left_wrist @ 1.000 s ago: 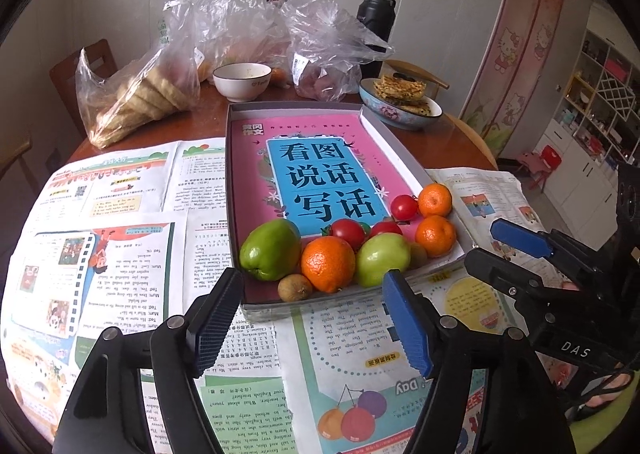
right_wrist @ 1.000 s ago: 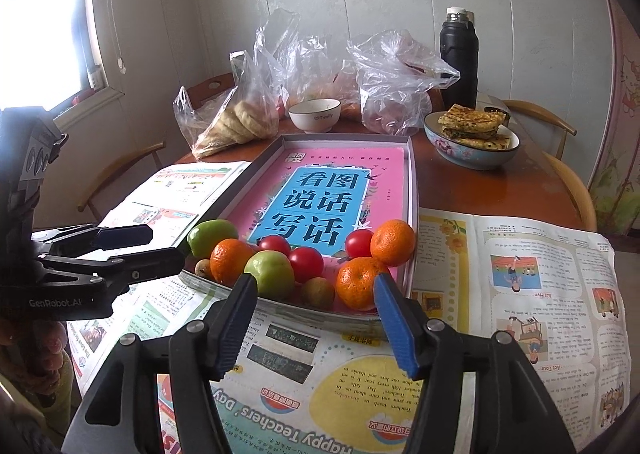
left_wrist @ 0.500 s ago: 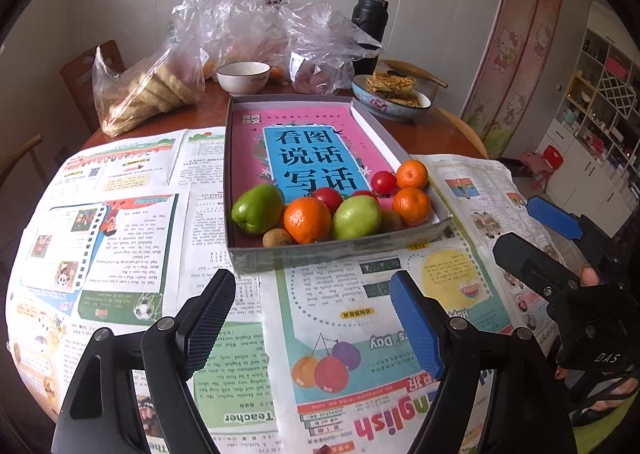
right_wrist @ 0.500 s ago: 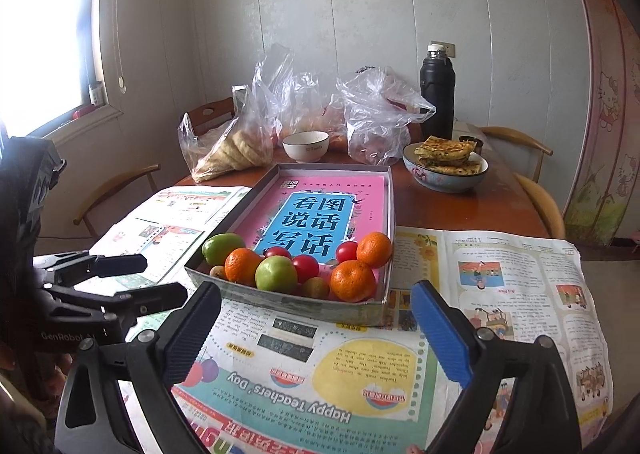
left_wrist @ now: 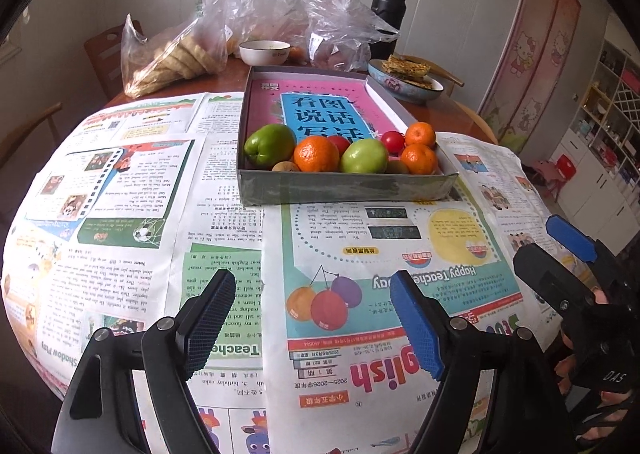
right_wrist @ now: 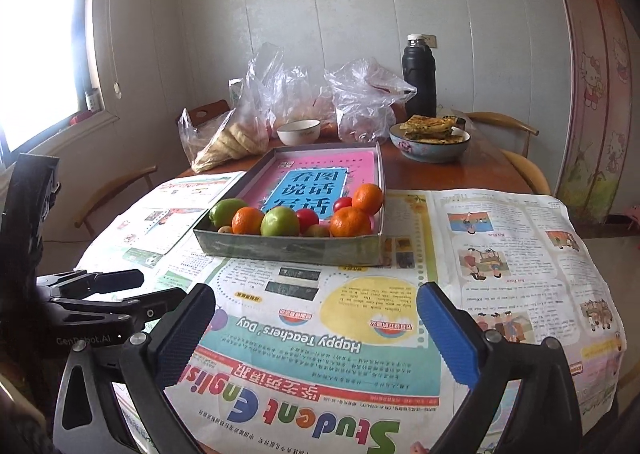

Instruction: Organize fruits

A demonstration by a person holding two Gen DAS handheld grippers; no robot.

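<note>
Both tools are hovering over newspaper sheets (right_wrist: 360,334) covering the tabletop (right_wrist: 460,174), short of the cardboard tray (left_wrist: 344,188). Left tool (left_wrist: 316,318) is gaping, empty; right tool (right_wrist: 316,330), jaws just widening, is holding nothing. Fruits (left_wrist: 320,154) are crowding the tray's near wall. Headlines read "Happy Teachers' Day", "Student English".

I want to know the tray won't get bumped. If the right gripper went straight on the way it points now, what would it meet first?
Probably the newspaper spread on the table, short of the tray. The right gripper is open and empty and tilts downward, so its line seems to land on the paper before the fruit, though depth is hard to judge.
</note>
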